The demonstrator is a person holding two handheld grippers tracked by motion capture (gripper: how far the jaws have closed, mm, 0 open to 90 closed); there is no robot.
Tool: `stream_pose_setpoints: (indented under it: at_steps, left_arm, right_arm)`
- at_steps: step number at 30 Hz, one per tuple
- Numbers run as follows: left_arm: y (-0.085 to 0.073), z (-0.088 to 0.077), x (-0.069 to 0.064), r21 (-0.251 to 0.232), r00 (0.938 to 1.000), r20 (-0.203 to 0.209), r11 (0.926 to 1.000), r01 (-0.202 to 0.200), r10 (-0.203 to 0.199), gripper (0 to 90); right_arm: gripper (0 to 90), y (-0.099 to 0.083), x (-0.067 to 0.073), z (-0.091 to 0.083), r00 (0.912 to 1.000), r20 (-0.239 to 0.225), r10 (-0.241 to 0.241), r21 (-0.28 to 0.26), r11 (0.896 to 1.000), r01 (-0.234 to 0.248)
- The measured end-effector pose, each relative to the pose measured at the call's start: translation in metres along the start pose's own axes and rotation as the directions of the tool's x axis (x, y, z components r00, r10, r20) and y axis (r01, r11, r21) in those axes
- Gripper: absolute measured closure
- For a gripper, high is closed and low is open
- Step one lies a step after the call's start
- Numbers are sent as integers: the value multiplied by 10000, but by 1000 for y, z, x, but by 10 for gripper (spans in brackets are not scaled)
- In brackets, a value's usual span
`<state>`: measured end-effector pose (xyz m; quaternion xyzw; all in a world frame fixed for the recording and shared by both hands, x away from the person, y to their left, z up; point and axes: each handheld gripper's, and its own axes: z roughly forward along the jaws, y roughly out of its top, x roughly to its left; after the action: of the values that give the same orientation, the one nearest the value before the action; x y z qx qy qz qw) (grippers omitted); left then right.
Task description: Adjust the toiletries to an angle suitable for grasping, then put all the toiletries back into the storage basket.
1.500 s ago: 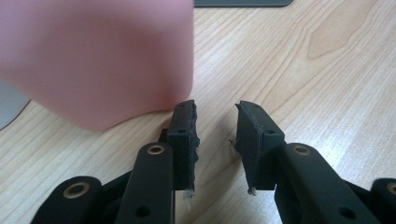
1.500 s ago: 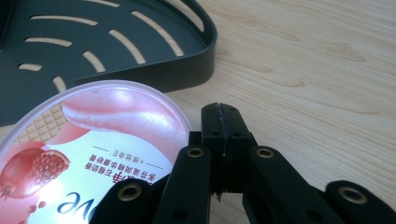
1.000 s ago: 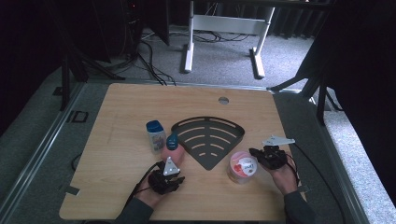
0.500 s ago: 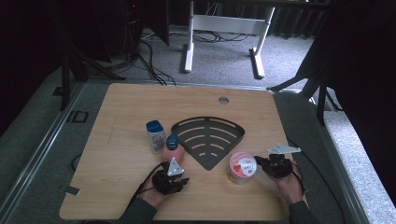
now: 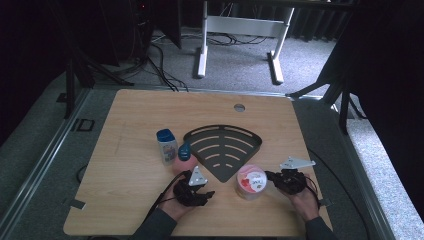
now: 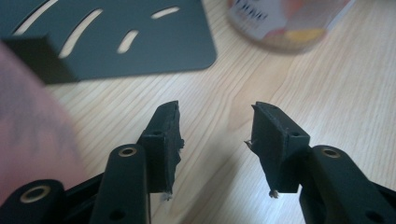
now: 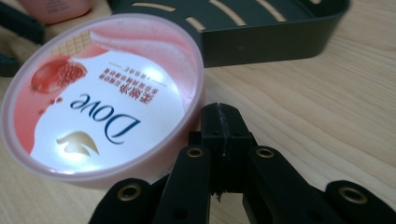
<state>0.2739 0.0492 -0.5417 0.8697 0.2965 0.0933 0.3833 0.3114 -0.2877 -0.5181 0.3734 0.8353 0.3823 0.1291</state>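
Pale wood counter (image 5: 130, 170) carries everything within short reach of my two hands: the black slotted corner rack (image 5: 223, 149) sits mid-counter, the pink bottle with its blue cap (image 5: 184, 156) stands just off the rack's left edge, the small blue-capped bottle (image 5: 166, 146) is beside it, and the pink Dove tub (image 5: 251, 181) stands at the rack's near tip. I judge this clustering deliberate, so each item has a short path into the rack. Left tongs (image 5: 206, 193) lie low on the counter just in front of the pink bottle; in the left gripper view the tongs (image 6: 215, 135) stand about half open with bare wood between the pads, holding nothing, and the bottle is a pink blur at the frame's left edge. The jaws have just been opening, which I read as a release of the bottle upright. Right tongs (image 5: 270, 176) rest against the tub's right side; in the right gripper view the tongs (image 7: 223, 122) are pressed fully together, empty, their tip touching the tub wall, probably steadying or nudging it. Against the earlier frames, the left tongs have backed away from the bottle; bottle, tub and rack look unmoved.
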Motion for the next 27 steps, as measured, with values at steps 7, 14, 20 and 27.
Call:
stream_pose_setpoints:
  at_steps: [7,14,20,27]
  left_arm:
    - [17,12,-10,-95,9972,636,9992,-383,389,456]
    - [23,18,-14,-64,9935,963,9982,-598,601,434]
    - [24,22,-14,-220,9919,1096,9978,-624,644,378]
    - [30,27,-16,-330,9879,1331,9965,-762,800,353]
  right_arm:
    - [900,-2,6,4,9983,-369,-457,34,9989,459]
    - [900,-1,11,5,9951,-609,-779,9,9969,781]
    - [893,-2,11,5,9932,-791,-853,-3,9963,856]
    - [894,-4,11,4,9908,-894,-1015,-15,9948,1018]
